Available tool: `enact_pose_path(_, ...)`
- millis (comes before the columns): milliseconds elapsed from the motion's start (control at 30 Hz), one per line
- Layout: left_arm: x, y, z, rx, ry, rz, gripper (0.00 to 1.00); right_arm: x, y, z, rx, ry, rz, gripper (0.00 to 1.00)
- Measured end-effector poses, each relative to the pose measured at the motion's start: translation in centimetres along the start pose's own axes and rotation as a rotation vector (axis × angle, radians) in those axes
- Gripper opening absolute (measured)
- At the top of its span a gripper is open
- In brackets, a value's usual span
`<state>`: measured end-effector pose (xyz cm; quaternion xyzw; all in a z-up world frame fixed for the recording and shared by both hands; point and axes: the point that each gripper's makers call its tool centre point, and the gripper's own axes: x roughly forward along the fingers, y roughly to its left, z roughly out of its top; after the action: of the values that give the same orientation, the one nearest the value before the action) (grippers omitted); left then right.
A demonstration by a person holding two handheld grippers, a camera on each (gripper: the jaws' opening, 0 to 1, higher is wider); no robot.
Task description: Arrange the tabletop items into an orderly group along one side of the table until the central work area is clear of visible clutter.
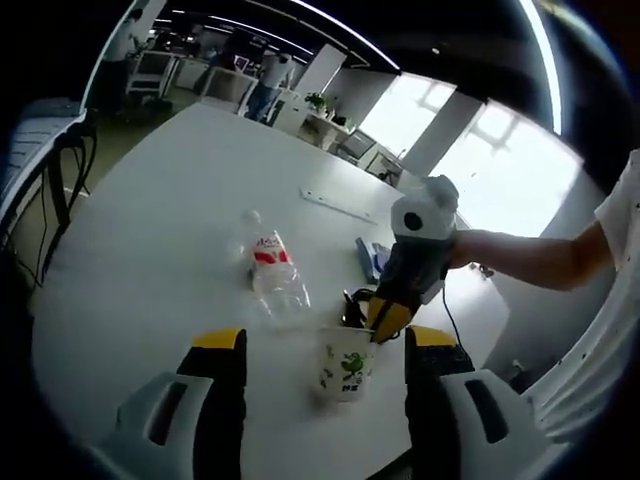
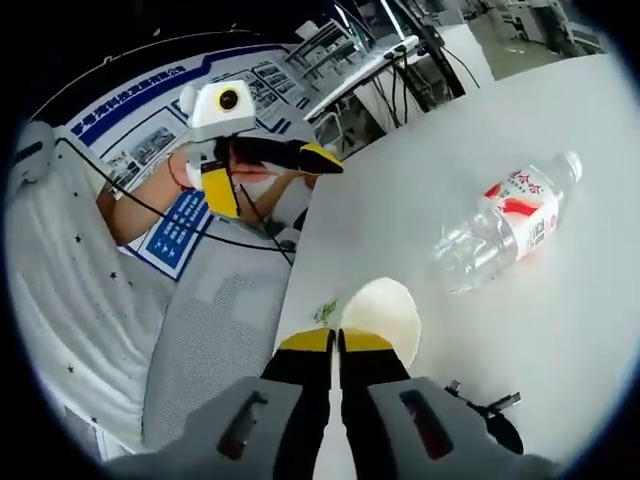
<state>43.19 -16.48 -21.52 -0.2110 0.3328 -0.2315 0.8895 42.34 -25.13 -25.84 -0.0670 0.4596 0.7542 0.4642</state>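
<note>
Bottle [image 1: 274,272] lies flat on bench [image 1: 150,230], cap pointing away from cup [image 1: 345,364]. Right gripper [image 2: 335,343] jaws pinch cup rim; left gripper [image 1: 320,345] jaws spread.

One clear plastic bottle [image 1: 275,272] with a red label lies on its side on the white surface [image 1: 150,240]. One white paper cup [image 1: 344,366] with a green print stands near the surface's close edge. One blue object [image 1: 368,259] and one long pale strip [image 1: 338,206] lie toward the far edge. Two yellow-tipped tools are counted, left tool [image 1: 325,345] and right tool [image 2: 337,343].
</note>
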Motion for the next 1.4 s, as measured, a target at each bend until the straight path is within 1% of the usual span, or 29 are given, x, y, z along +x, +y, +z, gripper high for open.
enact_pose_path(100, 0.1, -0.2, 0.0, -0.001, 0.001, -0.007, 0.64, -0.4, 0.4, 0.3, -0.033, -0.014, -0.027, 0.0)
enact_pose_path(200, 0.1, -0.2, 0.0, 0.005, 0.005, -0.008, 0.64, -0.9, 0.7, 0.4, -0.037, -0.027, -0.037, 0.0)
enact_pose_path(333, 0.2, -0.4, 0.2, 0.006, 0.004, -0.015, 0.64, -1.5, 1.1, 0.7, -0.07, -0.042, -0.062, 0.0)
enact_pose_path(567, 0.3, -0.6, 0.5, 0.008, 0.001, -0.024, 0.64, -3.1, 1.7, 0.9, -0.095, -0.076, -0.106, 0.0)
enact_pose_path(667, 0.3, -0.8, 0.6, 0.011, 0.0, -0.029, 0.64, -3.8, 1.8, 1.0, -0.09, -0.093, -0.123, 0.0)
enact_pose_path(900, 0.3, -1.0, 0.6, 0.014, -0.002, -0.037, 0.64, -6.2, 1.5, 1.2, -0.085, -0.118, -0.193, 0.0)
enact_pose_path(1167, 0.4, -1.6, 0.6, 0.023, 0.003, -0.044, 0.63, -8.9, 1.5, 2.1, -0.097, -0.159, -0.26, 0.0)
enact_pose_path(1400, 0.6, -1.8, 0.7, 0.028, 0.002, -0.052, 0.64, -11.0, 1.3, 2.4, -0.118, -0.163, -0.322, 0.0)
